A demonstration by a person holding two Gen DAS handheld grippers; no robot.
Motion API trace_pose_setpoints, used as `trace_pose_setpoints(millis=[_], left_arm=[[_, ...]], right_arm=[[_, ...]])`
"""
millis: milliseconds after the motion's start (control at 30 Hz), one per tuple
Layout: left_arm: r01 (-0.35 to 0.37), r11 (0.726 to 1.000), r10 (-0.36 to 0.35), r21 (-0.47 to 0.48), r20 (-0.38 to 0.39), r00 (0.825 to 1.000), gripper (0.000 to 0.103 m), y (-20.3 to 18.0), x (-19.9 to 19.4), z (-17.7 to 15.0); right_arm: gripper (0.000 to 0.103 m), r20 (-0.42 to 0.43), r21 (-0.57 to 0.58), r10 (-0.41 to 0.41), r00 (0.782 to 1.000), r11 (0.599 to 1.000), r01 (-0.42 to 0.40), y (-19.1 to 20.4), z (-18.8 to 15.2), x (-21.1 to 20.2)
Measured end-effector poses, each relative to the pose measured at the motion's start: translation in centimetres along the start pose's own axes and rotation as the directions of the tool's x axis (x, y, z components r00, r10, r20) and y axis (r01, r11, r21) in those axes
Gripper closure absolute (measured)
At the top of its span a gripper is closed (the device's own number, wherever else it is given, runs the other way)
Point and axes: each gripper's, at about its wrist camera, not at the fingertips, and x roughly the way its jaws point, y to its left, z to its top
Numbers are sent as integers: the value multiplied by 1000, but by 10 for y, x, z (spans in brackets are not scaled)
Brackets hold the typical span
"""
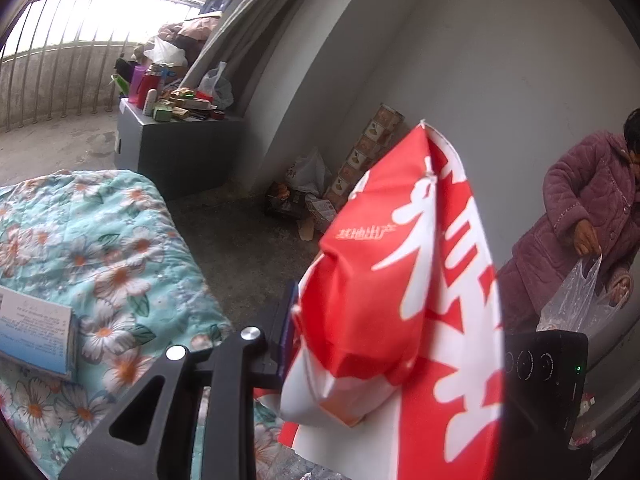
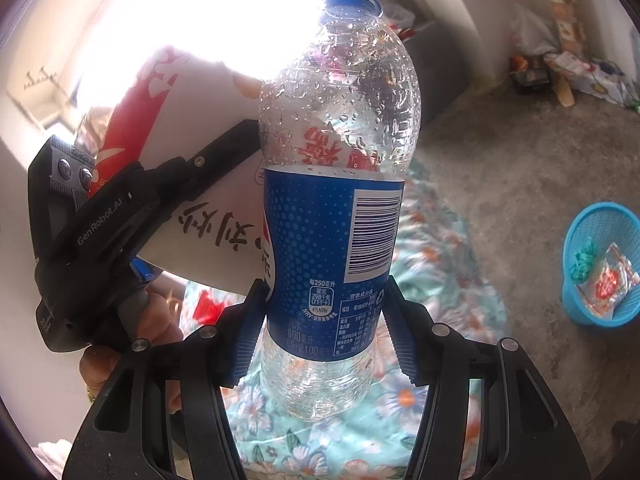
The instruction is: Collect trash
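Over quilt (image 2: 432, 264): R fingers (image 2: 248, 332) clamp bottle (image 2: 332, 208) upright, cap up; L fingers (image 1: 289, 320) clamp bag (image 1: 400, 300).

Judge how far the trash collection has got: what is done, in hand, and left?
Done: wrappers already lie in the blue basket. In hand: the right gripper clamps an empty bottle; the left gripper holds a red-and-white bag. Left: both need binning; litter by the wall remains.
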Motion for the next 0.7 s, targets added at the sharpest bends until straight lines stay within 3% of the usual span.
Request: trace_pose_setpoints(millis=[167,300,467,700], left_arm=[[60,998,-57,34,-95,994,78,-35,68,12],[95,995,-94,-3,-229,969,78,-55,146,11],[85,995,-101,-57,-415,904,79,-73,255,-5],[-11,999,33,41,-580,814,77,-86,379,-46]], right_arm=[[49,80,139,-24,997,990,12,-62,12,-26],[49,129,266,-56,990,964,20,-123,16,-46],[49,153,429,-113,982,902,37,-205,10,-59],[47,103,633,-157,982,772,58,-316,-5,-26]])
